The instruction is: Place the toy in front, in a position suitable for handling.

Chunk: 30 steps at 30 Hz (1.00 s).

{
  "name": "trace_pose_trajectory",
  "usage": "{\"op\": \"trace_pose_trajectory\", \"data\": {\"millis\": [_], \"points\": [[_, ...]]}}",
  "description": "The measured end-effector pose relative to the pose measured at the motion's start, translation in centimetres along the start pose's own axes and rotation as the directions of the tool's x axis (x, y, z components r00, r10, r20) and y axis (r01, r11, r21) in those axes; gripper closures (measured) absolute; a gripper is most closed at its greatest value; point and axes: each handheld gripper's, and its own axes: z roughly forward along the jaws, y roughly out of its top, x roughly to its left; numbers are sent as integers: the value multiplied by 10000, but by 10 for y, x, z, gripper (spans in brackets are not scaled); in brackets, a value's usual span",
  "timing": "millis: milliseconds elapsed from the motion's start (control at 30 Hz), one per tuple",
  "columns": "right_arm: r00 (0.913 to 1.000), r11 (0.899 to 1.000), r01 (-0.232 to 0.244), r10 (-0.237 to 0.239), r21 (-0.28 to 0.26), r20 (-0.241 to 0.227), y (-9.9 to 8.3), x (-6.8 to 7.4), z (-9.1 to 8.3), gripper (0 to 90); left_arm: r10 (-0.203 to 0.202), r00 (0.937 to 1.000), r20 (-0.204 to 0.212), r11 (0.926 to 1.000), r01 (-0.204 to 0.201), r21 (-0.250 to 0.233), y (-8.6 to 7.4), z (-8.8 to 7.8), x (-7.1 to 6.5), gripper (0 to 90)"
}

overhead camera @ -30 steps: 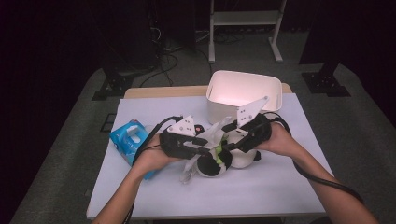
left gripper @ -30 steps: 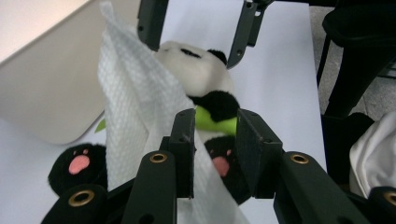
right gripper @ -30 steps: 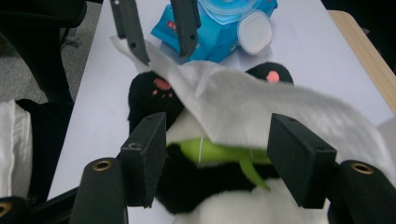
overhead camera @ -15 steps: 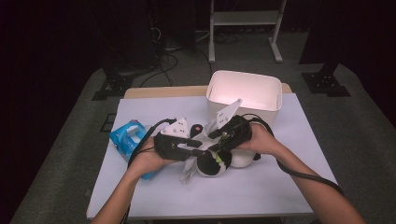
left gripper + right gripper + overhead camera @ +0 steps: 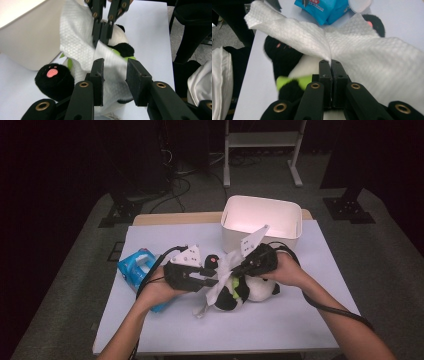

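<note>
- While pinched on a fold of the white paper towel (image 5: 352,47), right gripper (image 5: 331,63) with jaws just closed pad to pad, sheet caught between the tips; seen from the far side in the left gripper view as a black pair clamped on the sheet (image 5: 103,31).
- Left gripper (image 5: 115,75) narrowly parted, towel lying in the gap between the pads, no firm pinch visible; cannot tell whether one pad touches the sheet.
- Towel draped over a plush panda (image 5: 245,290) at mid-frame of the high view, one end trailing to the lower left onto the white table (image 5: 300,320).
- Panda on its side just below the white bin (image 5: 262,217), one black paw with a pink pad (image 5: 51,72) at the lower left of the left gripper view, green trim peeking from under the sheet.
- Blue tissue pack (image 5: 134,267) at the left of the high view, partly behind the left hand.
- Handling, as a judgement: towel very light, limp, embossed and easily torn; best taken by an edge or a fold with a gentle pinch, never tugged hard between both tools.
- Plush soft, light and springy, likely to roll or shift if the sheet drags; safest hold on a limb or the body, squeezed enough to compress the stuffing.
</note>
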Motion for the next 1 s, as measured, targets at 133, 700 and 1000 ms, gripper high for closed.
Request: {"op": "trace_pose_trajectory", "data": {"millis": [133,700,1000], "points": [[9997,9997,-225,225,-16,110,-14,1,-15,877,81,10000,41,10000,-81,54,4,4,0,668],[9766,9815,-1878,1827,359,1137,-98,-3,-77,876,77,9998,189,9997,-81,227,9,18,2,668],[9689,9775,-2079,2010,346,1442,-104,-7,-80,842,89,9998,200,9996,-95,273,11,20,2,660]]}}
